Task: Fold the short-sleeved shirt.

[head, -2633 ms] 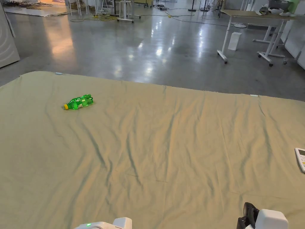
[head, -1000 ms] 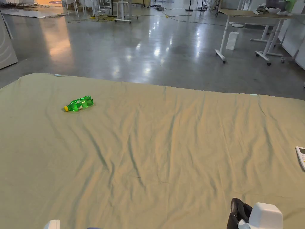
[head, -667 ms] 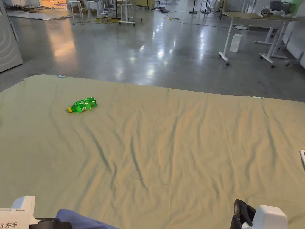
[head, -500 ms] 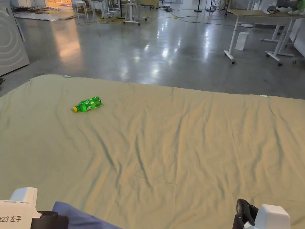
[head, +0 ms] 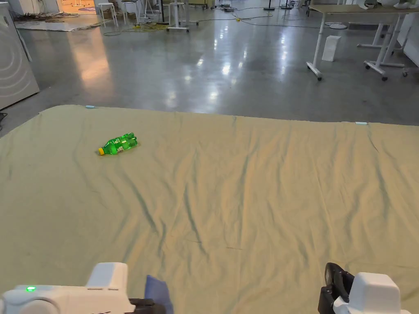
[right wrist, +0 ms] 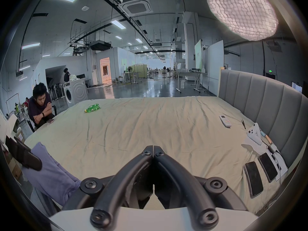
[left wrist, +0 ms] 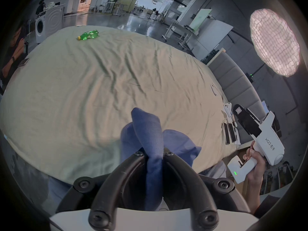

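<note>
Blue shirt [left wrist: 150,134] was pinched in our left gripper [left wrist: 154,153]; our right gripper [right wrist: 153,148] was closed, empty; a green bottle [head: 118,144] lay far across the bed [head: 245,184].

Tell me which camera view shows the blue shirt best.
The left gripper view: the blue shirt sits front and centre, bunched, with the left gripper shut on a fold of it. The right gripper view shows it hanging at the lower left edge over the bed. The head view shows a small corner at the bottom.
</note>
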Action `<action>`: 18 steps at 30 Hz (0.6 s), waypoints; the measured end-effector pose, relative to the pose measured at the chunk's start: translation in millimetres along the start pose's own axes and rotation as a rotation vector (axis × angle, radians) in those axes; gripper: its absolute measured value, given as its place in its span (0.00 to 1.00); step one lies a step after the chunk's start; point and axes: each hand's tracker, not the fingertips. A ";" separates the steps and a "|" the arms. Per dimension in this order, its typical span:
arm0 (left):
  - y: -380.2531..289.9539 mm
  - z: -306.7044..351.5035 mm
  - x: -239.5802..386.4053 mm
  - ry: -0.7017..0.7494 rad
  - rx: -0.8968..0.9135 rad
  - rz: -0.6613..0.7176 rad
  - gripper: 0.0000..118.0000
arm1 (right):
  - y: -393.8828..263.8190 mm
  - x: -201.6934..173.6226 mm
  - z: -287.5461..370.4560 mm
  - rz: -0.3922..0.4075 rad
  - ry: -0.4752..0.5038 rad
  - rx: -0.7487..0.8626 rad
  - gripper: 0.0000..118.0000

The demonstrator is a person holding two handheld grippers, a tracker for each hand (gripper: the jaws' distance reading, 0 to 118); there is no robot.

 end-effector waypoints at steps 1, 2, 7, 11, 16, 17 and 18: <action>-1.7 -8.1 9.6 0.000 -0.012 -0.020 0.12 | 0.3 0.1 0.7 0.003 -0.003 0.002 0.00; -3.2 -15.7 17.0 0.009 -0.025 -0.039 0.12 | 0.6 0.8 1.4 0.004 -0.004 0.003 0.00; -14.9 -60.6 65.2 0.032 -0.078 -0.115 0.12 | -1.6 5.1 2.2 -0.002 -0.011 0.000 0.00; -24.5 -107.9 86.0 0.059 -0.131 -0.138 0.12 | -5.3 8.1 2.8 -0.011 -0.020 -0.009 0.00; -37.3 -146.2 95.1 0.059 -0.199 -0.099 0.12 | -7.3 10.6 4.9 -0.012 -0.028 -0.020 0.00; -37.9 -146.9 92.5 0.045 -0.200 -0.074 0.14 | -7.6 11.2 5.1 -0.012 -0.029 -0.023 0.00; -37.4 -144.2 90.2 0.018 -0.187 -0.052 0.17 | -7.9 12.1 5.7 -0.012 -0.031 -0.024 0.00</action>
